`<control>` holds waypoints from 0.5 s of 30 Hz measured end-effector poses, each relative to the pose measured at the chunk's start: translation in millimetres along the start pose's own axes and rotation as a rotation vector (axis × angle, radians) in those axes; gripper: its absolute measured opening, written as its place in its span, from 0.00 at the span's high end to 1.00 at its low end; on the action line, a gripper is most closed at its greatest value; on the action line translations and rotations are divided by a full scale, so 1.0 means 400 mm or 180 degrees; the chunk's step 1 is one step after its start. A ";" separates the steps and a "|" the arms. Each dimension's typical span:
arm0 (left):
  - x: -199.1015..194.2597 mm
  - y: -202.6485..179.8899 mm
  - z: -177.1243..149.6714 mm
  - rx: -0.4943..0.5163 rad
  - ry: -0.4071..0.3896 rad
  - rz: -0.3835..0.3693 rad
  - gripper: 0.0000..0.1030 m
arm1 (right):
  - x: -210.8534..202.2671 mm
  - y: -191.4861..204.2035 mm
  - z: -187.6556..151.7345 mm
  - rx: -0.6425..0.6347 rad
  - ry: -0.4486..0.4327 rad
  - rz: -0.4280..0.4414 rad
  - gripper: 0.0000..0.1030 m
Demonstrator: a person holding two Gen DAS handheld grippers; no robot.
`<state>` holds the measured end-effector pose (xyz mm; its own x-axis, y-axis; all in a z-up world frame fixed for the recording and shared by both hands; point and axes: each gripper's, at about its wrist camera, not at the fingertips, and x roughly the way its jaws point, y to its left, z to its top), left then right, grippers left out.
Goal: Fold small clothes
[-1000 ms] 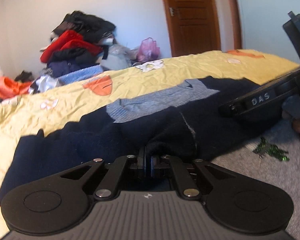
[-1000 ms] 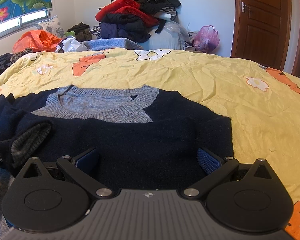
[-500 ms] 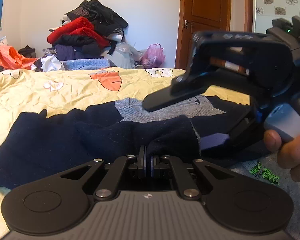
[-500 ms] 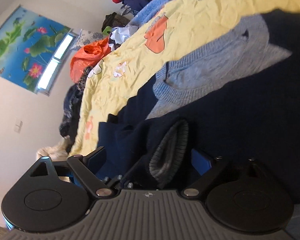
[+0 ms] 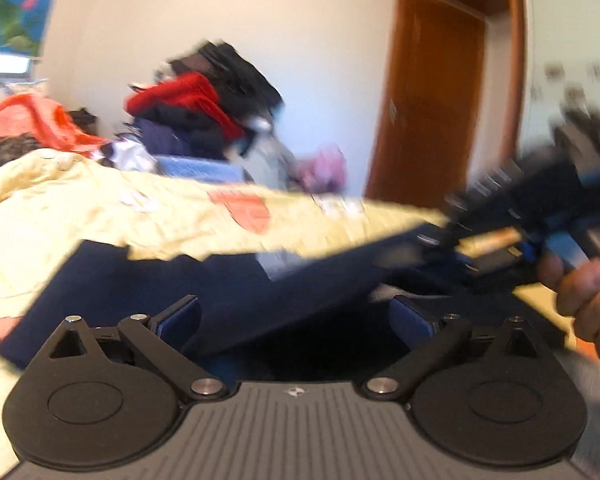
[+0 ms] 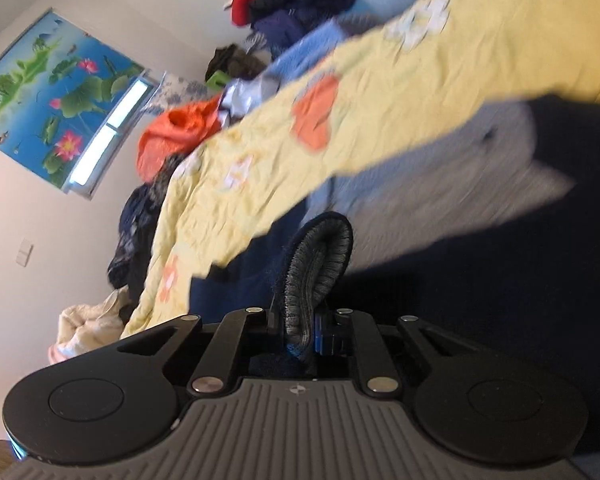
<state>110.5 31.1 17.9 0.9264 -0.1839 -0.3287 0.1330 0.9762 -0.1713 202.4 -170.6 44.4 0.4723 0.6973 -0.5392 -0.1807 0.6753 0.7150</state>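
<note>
While your right gripper (image 6: 300,332) is pinching the grey ribbed cuff (image 6: 320,264) of the navy sweater (image 5: 204,280), your left gripper (image 5: 296,320) sits spread wide over the sweater on the yellow bedspread (image 5: 100,216), so the sleeve runs leftward from the right one, I reckon.

Home bedrm: bed (image 6: 480,40), clothes pile (image 5: 204,116), door (image 5: 432,100).
</note>
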 end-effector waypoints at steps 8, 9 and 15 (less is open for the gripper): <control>0.039 0.045 0.010 -0.0372 0.0226 0.0075 0.02 | -0.183 -0.137 0.079 0.0117 -0.0309 -0.0388 0.84; 0.040 0.049 0.010 -0.0380 0.0237 0.0078 0.02 | -0.195 -0.153 0.081 0.0131 -0.0329 -0.0452 0.84; 0.032 0.049 0.009 -0.0373 0.0218 0.0078 0.02 | -0.213 -0.208 0.069 0.0106 -0.0358 -0.0710 0.84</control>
<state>126.4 48.2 13.5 0.9020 -0.1715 -0.3962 0.0648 0.9611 -0.2685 201.0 -292.9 43.3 0.5907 0.4994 -0.6338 -0.0335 0.7999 0.5991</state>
